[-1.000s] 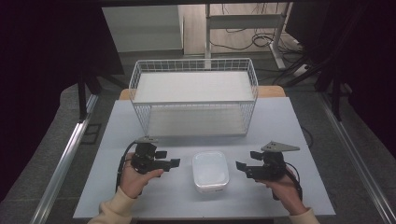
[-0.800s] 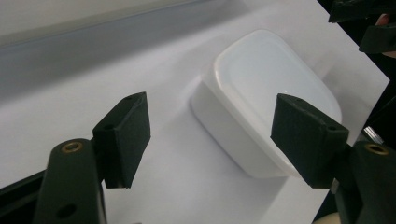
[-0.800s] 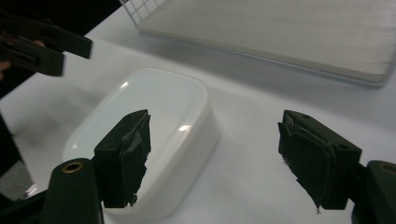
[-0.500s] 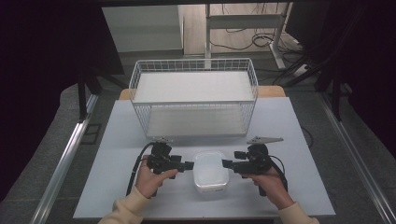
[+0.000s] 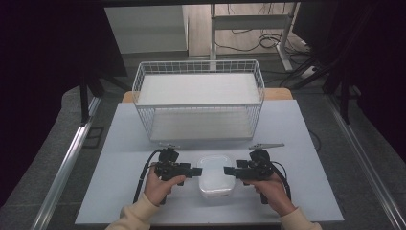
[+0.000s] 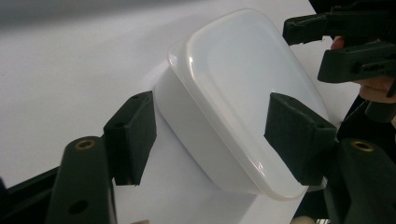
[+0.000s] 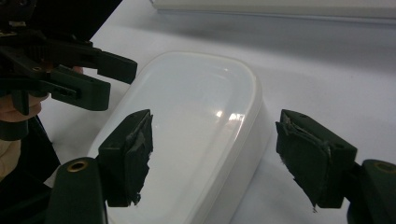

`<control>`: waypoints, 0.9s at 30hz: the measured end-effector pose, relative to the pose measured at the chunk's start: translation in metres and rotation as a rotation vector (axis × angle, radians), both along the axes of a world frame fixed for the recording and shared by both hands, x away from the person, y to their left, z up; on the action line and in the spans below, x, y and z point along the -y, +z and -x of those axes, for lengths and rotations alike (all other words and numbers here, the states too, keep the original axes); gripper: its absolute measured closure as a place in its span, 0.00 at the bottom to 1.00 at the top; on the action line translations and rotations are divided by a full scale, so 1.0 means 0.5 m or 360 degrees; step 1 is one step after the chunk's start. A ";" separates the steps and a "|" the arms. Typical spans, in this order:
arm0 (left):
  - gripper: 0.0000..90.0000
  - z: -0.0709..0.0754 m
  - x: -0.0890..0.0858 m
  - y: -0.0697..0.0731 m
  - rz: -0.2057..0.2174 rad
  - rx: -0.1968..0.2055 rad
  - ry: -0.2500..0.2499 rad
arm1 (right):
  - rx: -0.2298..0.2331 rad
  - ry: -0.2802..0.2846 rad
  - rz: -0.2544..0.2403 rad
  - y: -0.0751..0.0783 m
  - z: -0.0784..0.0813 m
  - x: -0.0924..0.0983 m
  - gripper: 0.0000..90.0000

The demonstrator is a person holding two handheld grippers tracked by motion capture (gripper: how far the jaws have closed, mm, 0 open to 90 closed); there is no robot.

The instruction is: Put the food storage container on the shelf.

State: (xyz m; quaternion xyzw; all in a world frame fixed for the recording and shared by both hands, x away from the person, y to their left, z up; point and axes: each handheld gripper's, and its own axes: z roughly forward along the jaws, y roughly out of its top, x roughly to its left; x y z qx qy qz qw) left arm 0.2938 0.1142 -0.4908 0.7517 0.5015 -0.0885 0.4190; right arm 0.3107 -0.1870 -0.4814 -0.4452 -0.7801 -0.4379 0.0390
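A white lidded plastic container [image 5: 216, 176] lies on the table near its front edge. My left gripper [image 5: 196, 171] comes at it from the left, open, its tips at the container's left end. In the left gripper view the container [image 6: 233, 88] lies between the spread jaws of that gripper [image 6: 212, 133]. My right gripper [image 5: 229, 171] faces it from the right, also open. The right gripper view has the container [image 7: 196, 116] under and between the parted jaws of that gripper [image 7: 219, 156]. Whether any pad touches the container is unclear.
A white wire basket [image 5: 198, 100] with a white floor stands at the back of the pale table [image 5: 119, 158]. Bare table lies to the left and right of the hands. Metal rails run along both sides of the table on the floor.
Both grippers have moved inward from the sides and a little forward, closing in on the container's two ends. The container has stayed in place.
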 end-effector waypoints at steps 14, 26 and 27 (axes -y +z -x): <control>0.47 0.003 0.019 -0.028 0.0134 -0.0150 -0.0031 | -0.0159 0.0039 -0.0052 -0.025 0.006 -0.004 0.43; 0.69 0.005 -0.004 -0.029 0.0271 -0.0157 0.0058 | -0.0223 -0.0039 -0.0143 -0.020 0.012 0.022 0.69; 0.70 0.006 -0.006 -0.028 0.0273 -0.0153 0.0054 | -0.0228 -0.0046 -0.0153 -0.020 0.013 0.023 0.70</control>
